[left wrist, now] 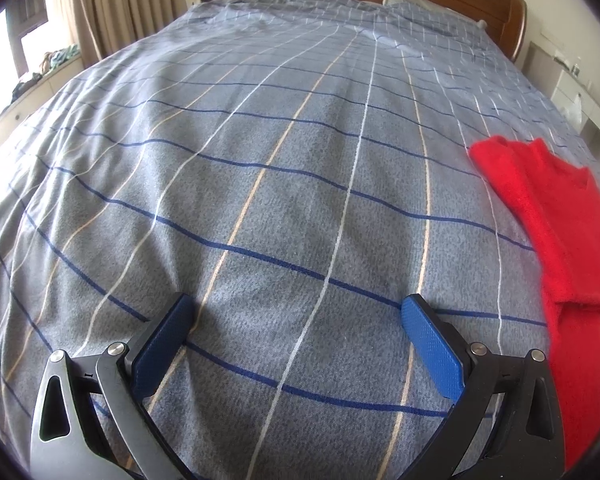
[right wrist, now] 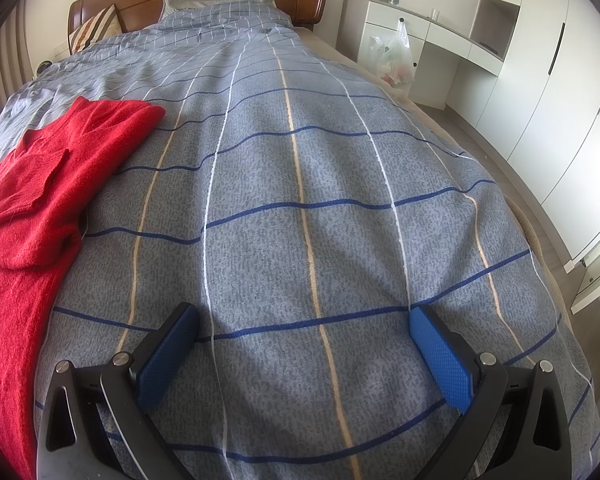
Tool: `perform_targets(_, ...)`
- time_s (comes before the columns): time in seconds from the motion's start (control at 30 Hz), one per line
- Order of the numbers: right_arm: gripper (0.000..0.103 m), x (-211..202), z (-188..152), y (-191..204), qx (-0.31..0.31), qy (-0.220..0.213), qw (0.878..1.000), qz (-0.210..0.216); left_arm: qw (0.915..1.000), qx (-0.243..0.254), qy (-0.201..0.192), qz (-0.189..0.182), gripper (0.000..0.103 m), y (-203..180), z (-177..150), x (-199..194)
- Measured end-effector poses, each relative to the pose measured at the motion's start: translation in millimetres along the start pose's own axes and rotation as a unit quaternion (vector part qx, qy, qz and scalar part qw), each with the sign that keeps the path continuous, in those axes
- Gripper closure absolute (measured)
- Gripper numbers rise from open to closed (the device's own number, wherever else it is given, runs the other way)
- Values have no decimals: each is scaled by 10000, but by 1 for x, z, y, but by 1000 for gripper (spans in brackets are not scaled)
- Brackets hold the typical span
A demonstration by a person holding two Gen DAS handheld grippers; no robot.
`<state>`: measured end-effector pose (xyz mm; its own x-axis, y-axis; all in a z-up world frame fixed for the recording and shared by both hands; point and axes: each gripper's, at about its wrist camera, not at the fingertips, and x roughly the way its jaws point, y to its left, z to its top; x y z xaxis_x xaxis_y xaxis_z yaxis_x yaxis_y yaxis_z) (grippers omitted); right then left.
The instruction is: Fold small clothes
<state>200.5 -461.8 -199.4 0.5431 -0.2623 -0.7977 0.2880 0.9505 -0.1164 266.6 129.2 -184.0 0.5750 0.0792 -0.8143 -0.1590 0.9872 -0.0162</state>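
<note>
The fuzzy red knitted sweater (right wrist: pixel 40 184) lies partly folded on the grey checked bed cover (right wrist: pixel 300 200), between both views; probably soft, light, floppy, best pinched at a hem or corner; left hand-held gripper (left wrist: pixel 296 312) and right hand-held gripper (right wrist: pixel 304 320) gape wide, empty.

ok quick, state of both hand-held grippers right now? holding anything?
Left hand-held gripper: open, holding nothing, over the checked duvet.
Right hand-held gripper: open, holding nothing; the red sweater lies off to its left, untouched.
</note>
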Motion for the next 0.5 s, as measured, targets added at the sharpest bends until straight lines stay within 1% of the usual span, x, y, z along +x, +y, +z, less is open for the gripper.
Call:
perform_targets(0.03,0,0,0,0,0,0,10000,-1,10000,22,-17,-44,1,2,-2,-6)
perform_targets(0.1,0,0,0,0,0,0,10000,-1,9996,20,-183,-204,1,6,-12,-27)
perform_targets(0.17,0,0,0,0,0,0,10000,-1,9985,-5,-357,-411,1,12,-29,-51)
perform_targets(0.23,0,0,0,0,1,0,10000,-1,9967,-21,-431,-684,1,16,-49,-75)
perform_targets(0.3,0,0,0,0,1,0,10000,-1,9944,-20,-394,-984,1,15,-72,-96)
perform_targets(0.4,0,0,0,0,1,1,10000,-1,9883,155,-214,-1502,1,-1,-103,-120)
perform_targets(0.5,0,0,0,0,9,-4,10000,-8,9837,315,-75,-1769,1,-21,-132,-133)
